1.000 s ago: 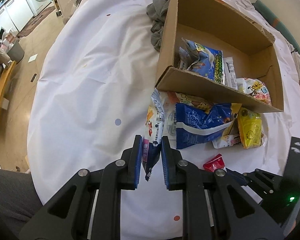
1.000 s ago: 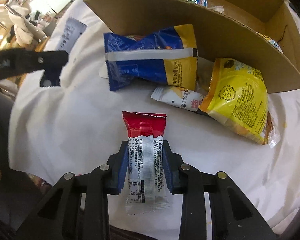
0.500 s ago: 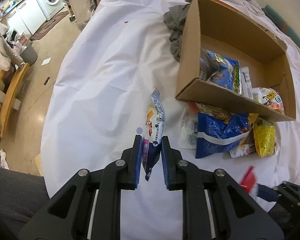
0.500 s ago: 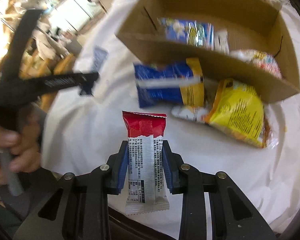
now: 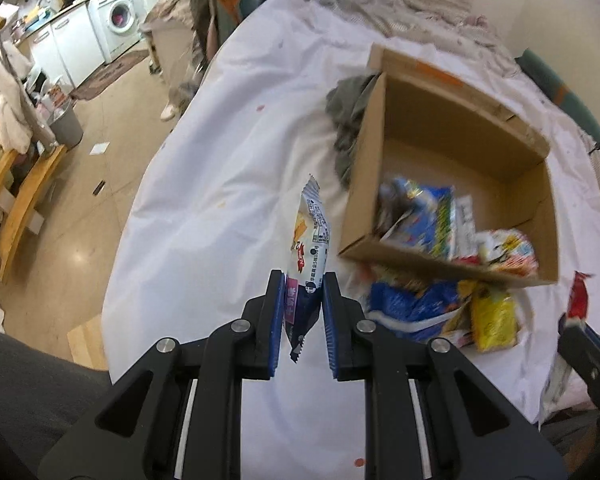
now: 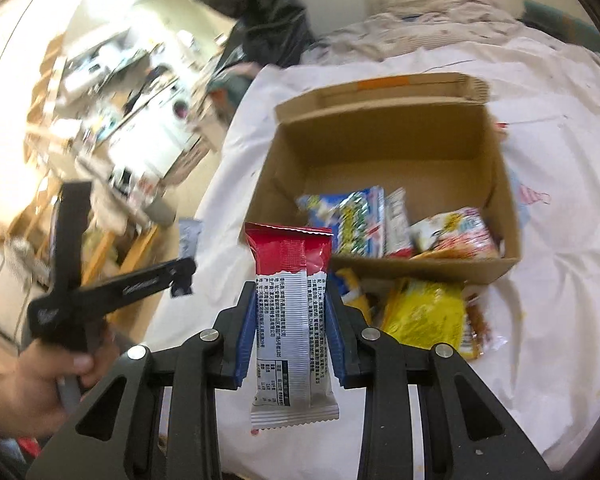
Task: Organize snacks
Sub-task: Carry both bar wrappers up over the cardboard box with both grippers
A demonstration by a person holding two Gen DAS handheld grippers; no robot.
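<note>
My left gripper (image 5: pixel 302 304) is shut on a white and purple snack packet (image 5: pixel 311 240) and holds it above the white cloth, left of the open cardboard box (image 5: pixel 460 128). My right gripper (image 6: pixel 291 320) is shut on a red and white snack bar (image 6: pixel 290 300), held above the cloth in front of the box (image 6: pixel 380 136). The box holds several snack bags (image 6: pixel 364 224). A blue bag (image 5: pixel 412 308) and a yellow bag (image 6: pixel 424 312) lie on the cloth outside the box's near wall. The left gripper also shows in the right wrist view (image 6: pixel 182 276).
A grey rag (image 5: pixel 348 120) lies against the box's far left side. The white cloth (image 5: pixel 228 184) covers the table, whose left edge drops to the floor. A washing machine (image 5: pixel 114 24) and wooden furniture stand far left. Bedding is piled behind the box.
Both grippers have risen and pulled back from the table with their packets. The box now looks farther and lower in both views.
</note>
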